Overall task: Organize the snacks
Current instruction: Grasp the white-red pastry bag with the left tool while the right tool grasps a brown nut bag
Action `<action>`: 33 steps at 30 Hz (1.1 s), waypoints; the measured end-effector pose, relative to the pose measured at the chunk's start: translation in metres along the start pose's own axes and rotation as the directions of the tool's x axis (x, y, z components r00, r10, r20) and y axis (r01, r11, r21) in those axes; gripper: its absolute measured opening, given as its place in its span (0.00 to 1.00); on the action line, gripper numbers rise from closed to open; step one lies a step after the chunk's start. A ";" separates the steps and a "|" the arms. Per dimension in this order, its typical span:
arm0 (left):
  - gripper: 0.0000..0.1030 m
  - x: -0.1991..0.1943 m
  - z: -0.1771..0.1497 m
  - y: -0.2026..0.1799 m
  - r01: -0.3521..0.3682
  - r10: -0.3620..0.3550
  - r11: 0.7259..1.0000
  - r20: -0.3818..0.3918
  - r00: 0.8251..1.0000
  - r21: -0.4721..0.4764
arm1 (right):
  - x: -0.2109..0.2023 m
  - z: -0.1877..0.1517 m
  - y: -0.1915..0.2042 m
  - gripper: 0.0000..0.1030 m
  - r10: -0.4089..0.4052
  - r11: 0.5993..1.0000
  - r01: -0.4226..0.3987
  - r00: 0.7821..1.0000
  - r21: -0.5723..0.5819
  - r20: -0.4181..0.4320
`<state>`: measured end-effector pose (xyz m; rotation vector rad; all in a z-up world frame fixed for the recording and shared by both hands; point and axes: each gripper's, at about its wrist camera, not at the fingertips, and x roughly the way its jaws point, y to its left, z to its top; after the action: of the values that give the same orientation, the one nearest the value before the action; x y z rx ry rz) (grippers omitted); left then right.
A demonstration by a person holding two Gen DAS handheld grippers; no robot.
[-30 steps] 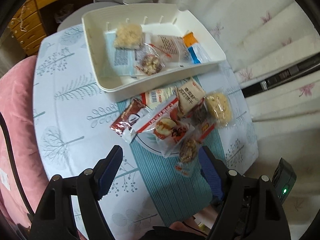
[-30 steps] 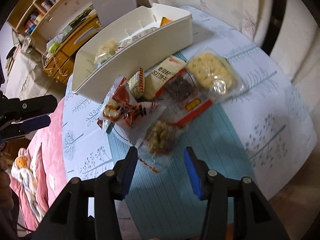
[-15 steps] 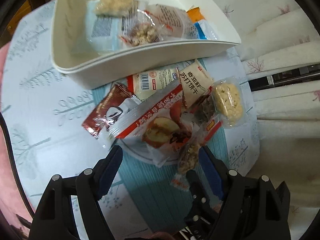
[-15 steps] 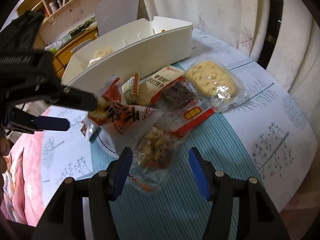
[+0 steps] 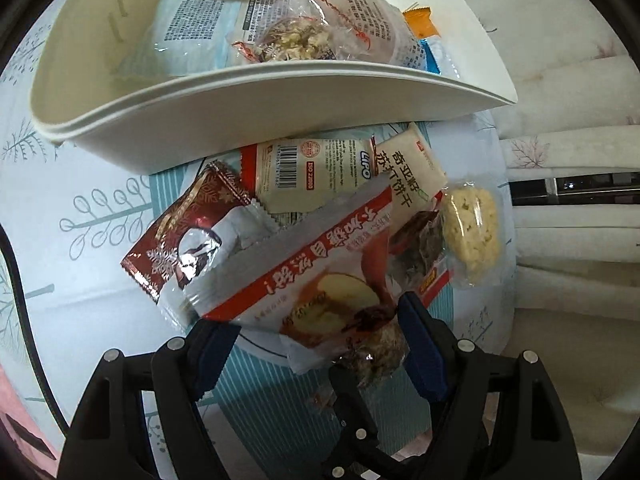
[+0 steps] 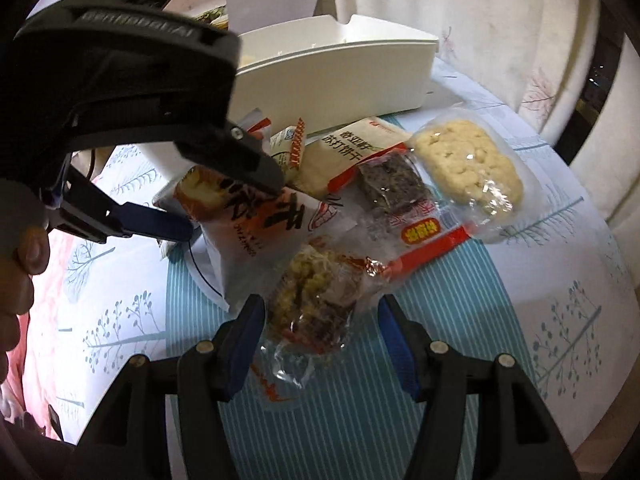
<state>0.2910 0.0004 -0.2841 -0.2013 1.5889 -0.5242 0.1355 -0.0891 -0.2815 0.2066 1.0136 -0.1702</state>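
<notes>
Hand-held gripper astride nut-bar pkt

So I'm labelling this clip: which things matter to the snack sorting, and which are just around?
Job: white bin; red-and-white bun pack; nut cluster pack; left gripper; right gripper.
Around: tablecloth; curtain.

The cream wafer packet carries a barcode, a red "ISO 22000" stamp and the blue brand "LiPO". The white cracker packet beside it reads "奇亚籽苏打饼干". Other packets' print is illegible.
</notes>
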 end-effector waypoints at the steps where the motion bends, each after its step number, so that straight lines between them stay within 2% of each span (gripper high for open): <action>1: 0.75 0.002 0.002 -0.001 -0.005 0.005 1.000 -0.005 1.000 -0.004 | 0.002 0.001 0.000 0.57 0.008 1.000 -0.008 1.000 -0.001 -0.004; 6: 0.73 0.010 0.009 0.001 -0.012 0.011 0.999 -0.010 1.000 -0.046 | 0.010 0.005 0.001 0.57 0.042 0.999 -0.043 0.999 -0.033 -0.023; 12: 0.62 0.016 0.014 -0.004 -0.034 0.032 0.996 -0.024 0.999 -0.081 | 0.015 0.012 -0.003 0.57 0.090 0.992 -0.093 0.995 -0.083 -0.047; 16: 0.59 0.020 0.016 -0.011 -0.045 0.043 0.992 -0.018 0.999 -0.115 | 0.017 0.019 -0.010 0.47 0.119 0.987 -0.124 0.991 -0.099 -0.060; 23: 0.57 0.005 0.012 -0.014 -0.084 0.085 0.982 0.003 0.996 -0.168 | 0.023 0.032 -0.027 0.42 0.199 0.970 -0.212 0.973 -0.115 -0.119; 25: 0.57 -0.001 0.010 -0.017 -0.131 0.130 0.976 -0.016 0.991 -0.176 | 0.023 0.037 -0.030 0.40 0.208 0.966 -0.225 0.969 -0.131 -0.133; 33: 0.57 -0.043 -0.007 -0.017 -0.197 0.196 0.965 -0.023 0.980 -0.176 | 0.017 0.058 -0.037 0.40 0.231 0.938 -0.272 0.953 -0.217 -0.195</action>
<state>0.2855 0.0053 -0.2376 -0.1737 1.6408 -0.2295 0.1836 -0.1403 -0.2699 0.1281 1.1540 0.2088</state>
